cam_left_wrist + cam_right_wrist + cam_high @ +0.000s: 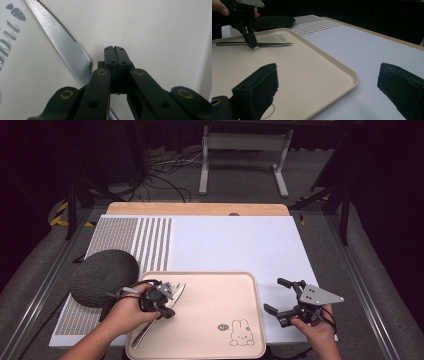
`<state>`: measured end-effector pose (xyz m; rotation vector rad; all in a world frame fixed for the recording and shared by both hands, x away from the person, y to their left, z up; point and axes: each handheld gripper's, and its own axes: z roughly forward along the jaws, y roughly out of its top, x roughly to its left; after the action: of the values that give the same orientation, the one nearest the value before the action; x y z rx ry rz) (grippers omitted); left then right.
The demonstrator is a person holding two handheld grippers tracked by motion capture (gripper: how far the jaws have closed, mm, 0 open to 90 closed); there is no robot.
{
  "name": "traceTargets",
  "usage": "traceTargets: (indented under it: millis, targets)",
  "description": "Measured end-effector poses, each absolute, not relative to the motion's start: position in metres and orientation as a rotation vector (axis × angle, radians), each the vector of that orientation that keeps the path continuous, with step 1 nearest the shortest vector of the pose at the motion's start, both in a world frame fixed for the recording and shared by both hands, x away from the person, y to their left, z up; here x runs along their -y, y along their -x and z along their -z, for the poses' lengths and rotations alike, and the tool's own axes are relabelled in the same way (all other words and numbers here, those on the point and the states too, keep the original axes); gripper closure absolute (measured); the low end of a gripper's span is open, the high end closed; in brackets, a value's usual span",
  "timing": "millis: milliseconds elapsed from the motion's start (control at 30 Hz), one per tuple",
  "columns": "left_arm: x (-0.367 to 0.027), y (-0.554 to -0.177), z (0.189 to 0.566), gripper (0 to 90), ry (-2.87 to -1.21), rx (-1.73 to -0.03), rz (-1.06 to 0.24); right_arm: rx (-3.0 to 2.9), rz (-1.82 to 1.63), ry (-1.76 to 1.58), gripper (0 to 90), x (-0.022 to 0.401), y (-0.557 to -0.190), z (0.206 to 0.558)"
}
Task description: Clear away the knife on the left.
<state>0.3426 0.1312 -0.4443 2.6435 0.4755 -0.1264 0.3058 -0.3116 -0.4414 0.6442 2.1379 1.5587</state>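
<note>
High view shows the knife (159, 312) lying on the beige tray (220, 305), long axis diagonal from near-left to far-right, directly under the left gripper (167, 311) whose jaws are pressed together beside the blade, while the wide-open right gripper (281, 301) waits well apart.

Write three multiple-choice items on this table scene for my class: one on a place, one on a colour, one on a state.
1. Where does the knife lie?
A. on the tray
B. on the striped mat
C. on the floor

2. What colour is the tray?
A. blue
B. beige
C. green

3. How is the right gripper?
A. shut on the knife
B. shut on the tray's rim
C. open

Key:
1 A, the blade rests on the tray's surface.
2 B, the high view shows a pale beige tray.
3 C, its jaws stand wide apart with nothing between them.
</note>
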Motion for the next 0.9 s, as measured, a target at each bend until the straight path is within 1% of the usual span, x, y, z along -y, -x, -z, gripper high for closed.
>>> traceTargets:
  millis: [333,467,900]
  targets:
    - [-0.13,-0.341,0.445,90.0,-2.695,-0.464,0.115,-2.135,-1.559,-0.648,4.1,0.312,-0.306,0.441]
    - [-0.131,-0.34,0.444,90.0,-2.72,-0.441,0.082,-2.138,-1.561,-0.646,4.0,0.312,-0.306,0.441]
    - [-0.145,-0.34,0.444,90.0,-2.72,-0.482,0.072,-2.143,-1.554,-0.649,4.0,0.311,-0.307,0.442]
